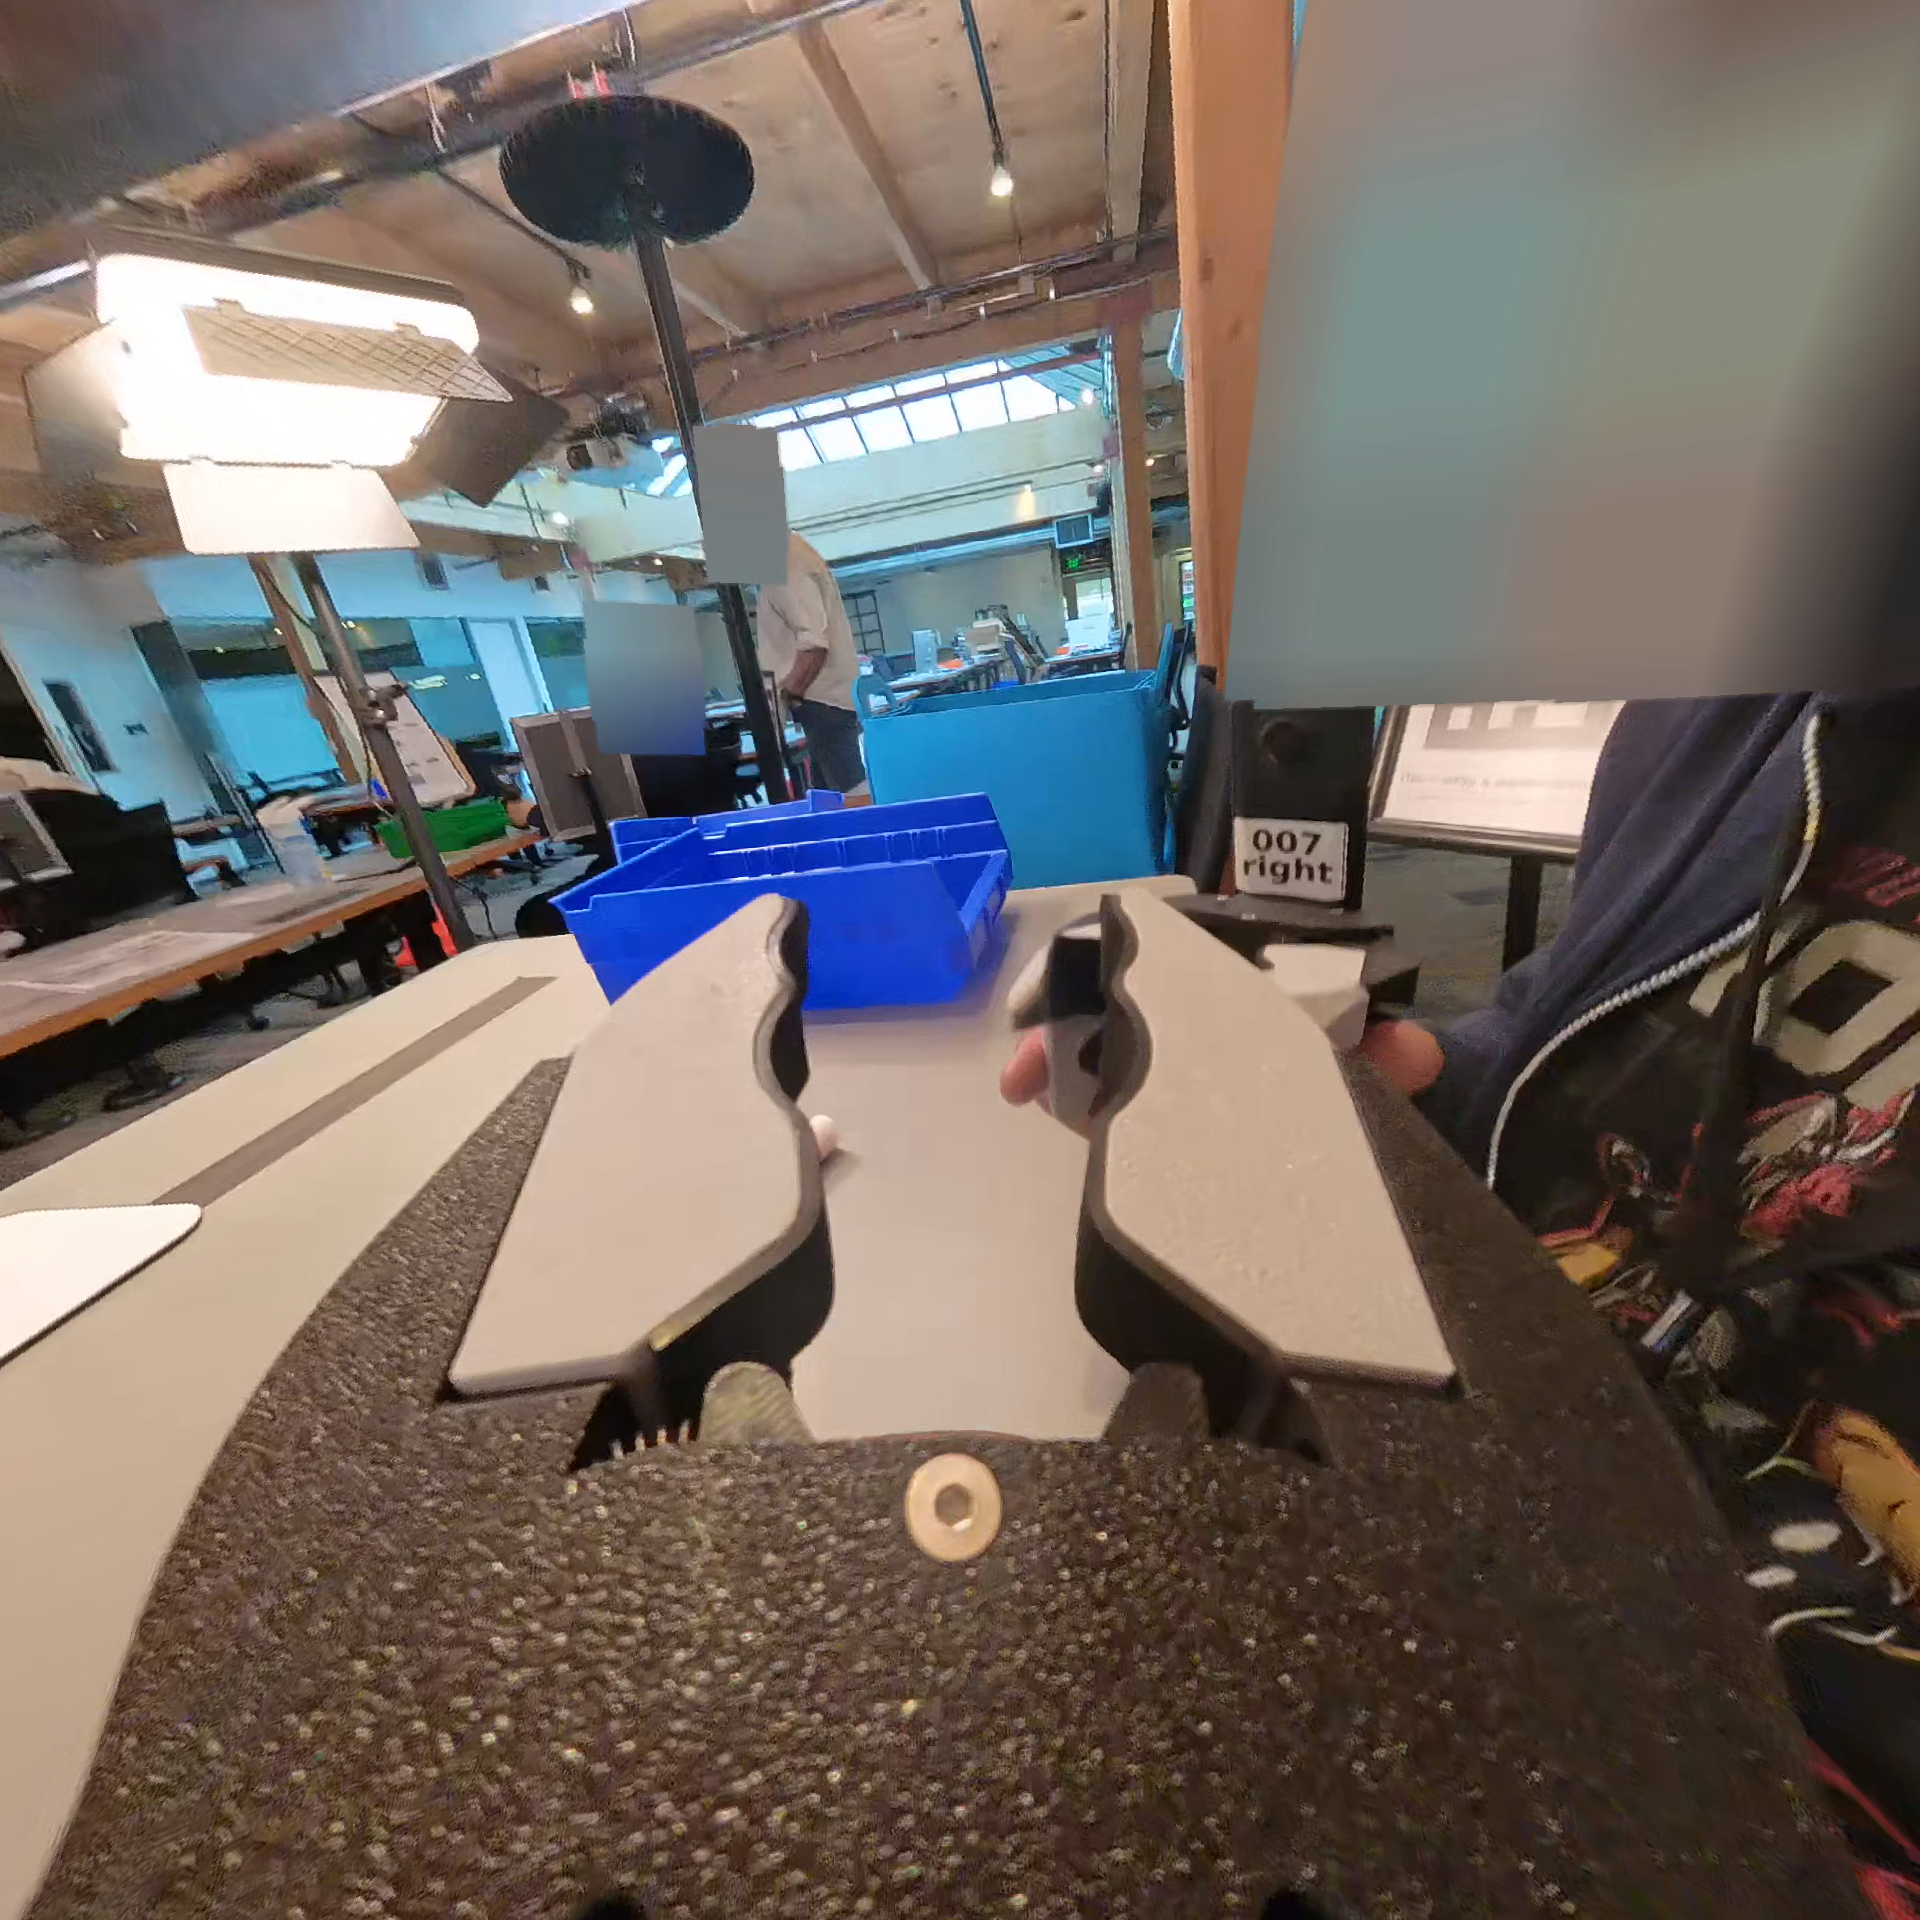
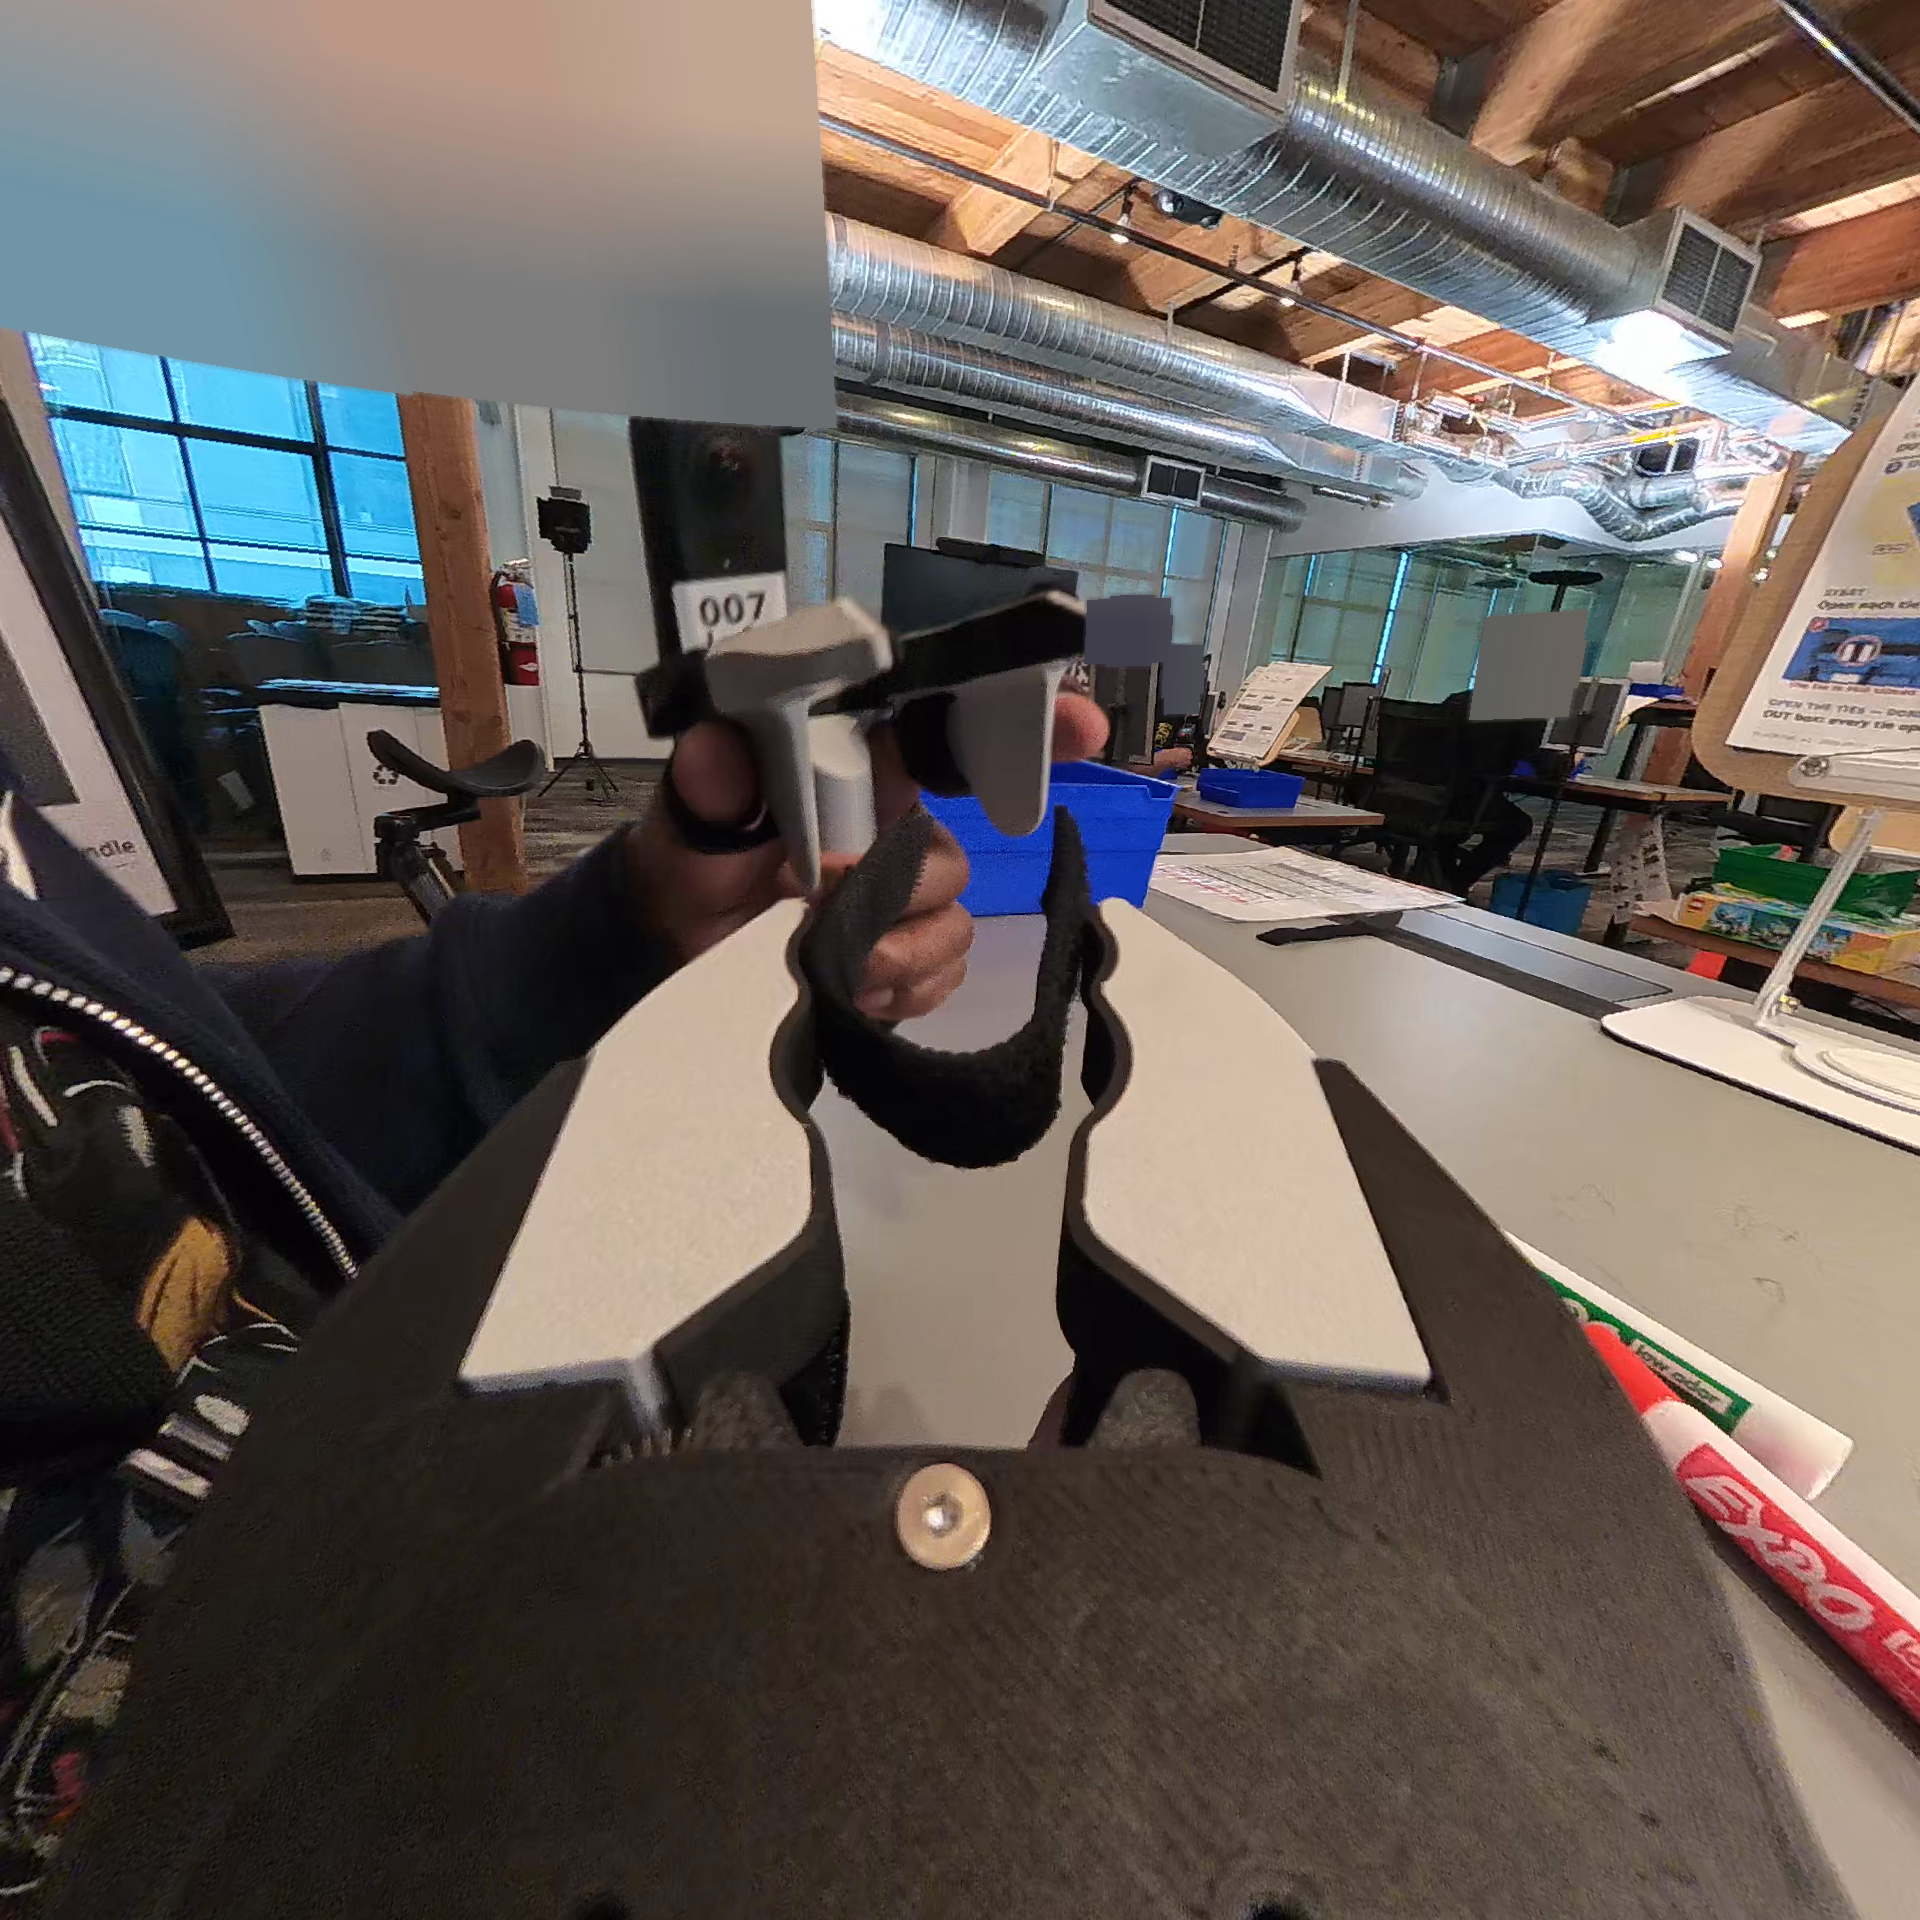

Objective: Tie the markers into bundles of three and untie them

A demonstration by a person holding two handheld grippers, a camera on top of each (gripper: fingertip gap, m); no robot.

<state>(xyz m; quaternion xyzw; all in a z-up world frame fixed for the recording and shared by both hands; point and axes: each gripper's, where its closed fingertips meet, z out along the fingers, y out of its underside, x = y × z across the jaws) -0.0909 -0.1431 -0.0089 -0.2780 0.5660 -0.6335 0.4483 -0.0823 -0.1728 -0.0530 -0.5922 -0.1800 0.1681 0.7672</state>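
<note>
Right gripper (image 2: 940, 997) fingers wide apart, black fabric strap (image 2: 956, 1091) draped in loop between them, touching both; firm grip unclear. Left gripper (image 1: 951, 997) fingers wide apart, empty, raised over bench (image 1: 935, 1247). Markers (image 2: 1766, 1507) on bench at 4 o'clock, unbundled. Blue bin (image 1: 831, 904) at 12, likely for sorting.

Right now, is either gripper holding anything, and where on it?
The left gripper is open and empty. A black strap droops in a U between the right gripper's spread fingers, ends against each; a firm grip cannot be told.
</note>
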